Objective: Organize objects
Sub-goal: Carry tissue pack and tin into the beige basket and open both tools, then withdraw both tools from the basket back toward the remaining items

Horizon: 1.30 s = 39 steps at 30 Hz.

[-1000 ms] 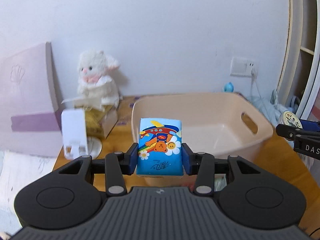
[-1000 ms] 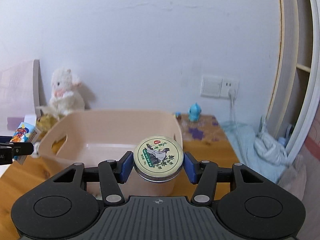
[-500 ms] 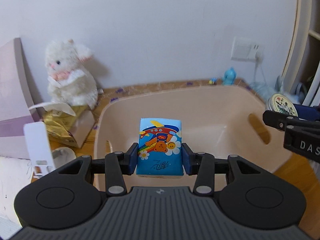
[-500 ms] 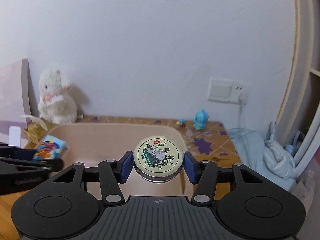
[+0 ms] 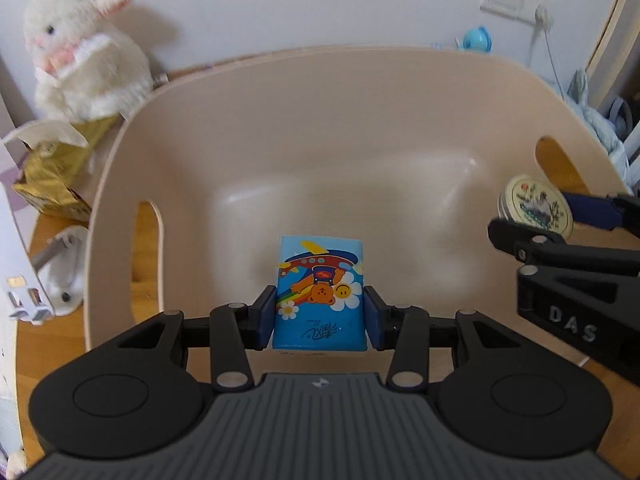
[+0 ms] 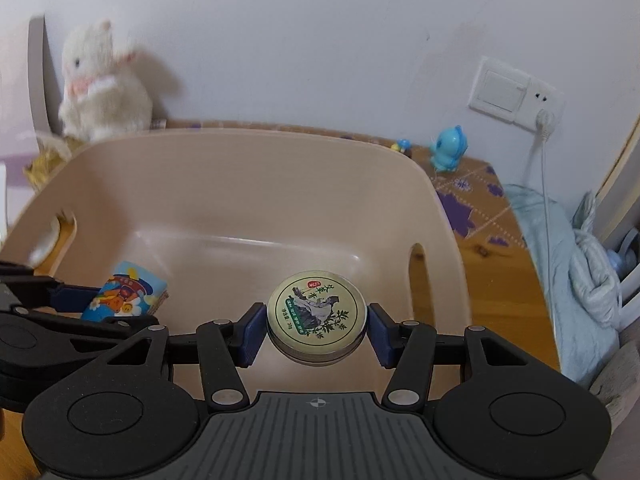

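Note:
My left gripper [image 5: 319,316] is shut on a blue tissue pack [image 5: 319,292] printed with a cartoon bear. It holds the pack inside the beige plastic basket [image 5: 320,92], low over the near left of its floor. The pack also shows in the right wrist view [image 6: 124,292]. My right gripper [image 6: 316,328] is shut on a round metal tin [image 6: 317,312] with a green plant picture on its lid. It holds the tin over the basket's [image 6: 248,148] right half. The tin also shows in the left wrist view [image 5: 536,206].
A white plush rabbit [image 5: 80,52] sits behind the basket's left corner on a gold box [image 5: 52,176]. A white stand [image 5: 24,264] is at the left. A small blue toy [image 6: 450,148], a wall socket [image 6: 516,94] with a cable and a pale blue cloth [image 6: 568,264] are at the right.
Both grippers have moved forward and down, from in front of the basket to inside it. Each has kept its hold on its object.

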Motion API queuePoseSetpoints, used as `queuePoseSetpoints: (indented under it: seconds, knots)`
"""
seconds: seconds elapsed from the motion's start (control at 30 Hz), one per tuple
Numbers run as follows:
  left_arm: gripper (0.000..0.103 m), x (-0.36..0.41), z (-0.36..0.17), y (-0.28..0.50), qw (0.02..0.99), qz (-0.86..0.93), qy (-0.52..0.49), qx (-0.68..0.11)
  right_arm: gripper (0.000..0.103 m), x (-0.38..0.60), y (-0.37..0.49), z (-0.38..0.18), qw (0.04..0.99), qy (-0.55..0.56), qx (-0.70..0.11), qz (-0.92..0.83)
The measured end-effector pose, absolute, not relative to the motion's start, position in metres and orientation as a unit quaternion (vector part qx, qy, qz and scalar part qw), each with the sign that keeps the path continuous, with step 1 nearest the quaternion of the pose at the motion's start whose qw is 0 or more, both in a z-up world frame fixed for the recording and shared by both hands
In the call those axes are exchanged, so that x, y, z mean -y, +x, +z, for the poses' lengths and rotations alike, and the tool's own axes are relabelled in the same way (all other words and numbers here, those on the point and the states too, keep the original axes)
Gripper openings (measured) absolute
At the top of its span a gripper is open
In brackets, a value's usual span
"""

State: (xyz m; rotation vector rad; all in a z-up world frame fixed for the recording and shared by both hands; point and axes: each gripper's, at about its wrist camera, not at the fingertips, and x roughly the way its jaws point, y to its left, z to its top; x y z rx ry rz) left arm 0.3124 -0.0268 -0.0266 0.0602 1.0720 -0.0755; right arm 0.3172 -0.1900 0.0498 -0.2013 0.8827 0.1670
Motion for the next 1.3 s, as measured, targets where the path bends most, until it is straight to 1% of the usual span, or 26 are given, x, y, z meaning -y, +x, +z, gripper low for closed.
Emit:
queuePoseSetpoints:
  seconds: [0.1, 0.2, 0.23, 0.3, 0.33, 0.37, 0.4, 0.43, 0.53, 0.67, 0.73, 0.8, 0.9, 1.0, 1.3]
  knots:
    - [0.047, 0.028, -0.032, 0.314, 0.85, -0.036, 0.032, -0.525, 0.052, 0.185, 0.32, 0.046, 0.886, -0.1, -0.444, 0.087]
    - [0.048, 0.028, -0.033, 0.314, 0.85, -0.03, 0.035, -0.525, 0.052, 0.182, 0.318, 0.045, 0.889, -0.11, -0.439, 0.077]
    - [0.048, 0.027, -0.032, 0.312, 0.853, -0.03, 0.036, -0.52, 0.06, 0.182, 0.318, 0.046, 0.89, -0.111, -0.436, 0.075]
    - [0.049, 0.029, -0.029, 0.311, 0.856, -0.029, 0.042, -0.514, 0.061, 0.183, 0.313, 0.048, 0.894, -0.111, -0.428, 0.072]
    - [0.051, 0.029, -0.028, 0.31, 0.858, -0.03, 0.044, -0.511, 0.065, 0.183, 0.31, 0.05, 0.897, -0.114, -0.422, 0.069]
    - [0.064, 0.03, -0.025, 0.308, 0.86, -0.029, 0.045, -0.508, 0.068, 0.184, 0.307, 0.052, 0.899, -0.118, -0.416, 0.066]
    - [0.072, 0.029, -0.022, 0.307, 0.863, -0.022, 0.045, -0.503, 0.07, 0.185, 0.304, 0.055, 0.902, -0.123, -0.409, 0.059]
    - [0.073, 0.027, -0.02, 0.306, 0.867, -0.02, 0.041, -0.497, 0.075, 0.187, 0.301, 0.059, 0.906, -0.127, -0.401, 0.053]
    - [0.075, 0.02, -0.009, 0.301, 0.872, -0.026, 0.024, -0.488, 0.087, 0.194, 0.29, 0.071, 0.915, -0.112, -0.384, 0.052]
    - [0.078, 0.018, 0.01, 0.29, 0.886, -0.027, 0.025, -0.463, 0.094, 0.201, 0.276, 0.087, 0.925, -0.1, -0.364, 0.049]
    - [0.079, 0.018, 0.021, 0.284, 0.893, -0.025, 0.029, -0.449, 0.1, 0.203, 0.268, 0.095, 0.929, -0.097, -0.353, 0.049]
    - [0.082, 0.021, 0.031, 0.274, 0.898, -0.026, 0.029, -0.439, 0.101, 0.204, 0.259, 0.102, 0.933, -0.093, -0.345, 0.048]
    - [0.082, 0.02, 0.043, 0.261, 0.903, -0.024, 0.025, -0.428, 0.103, 0.205, 0.246, 0.109, 0.937, -0.087, -0.335, 0.047]
    - [0.082, 0.016, 0.051, 0.249, 0.908, -0.021, 0.028, -0.417, 0.103, 0.205, 0.232, 0.114, 0.939, -0.085, -0.33, 0.047]
    - [0.083, 0.0, 0.054, 0.208, 0.912, -0.024, 0.021, -0.408, 0.103, 0.204, 0.189, 0.115, 0.942, -0.077, -0.324, 0.049]
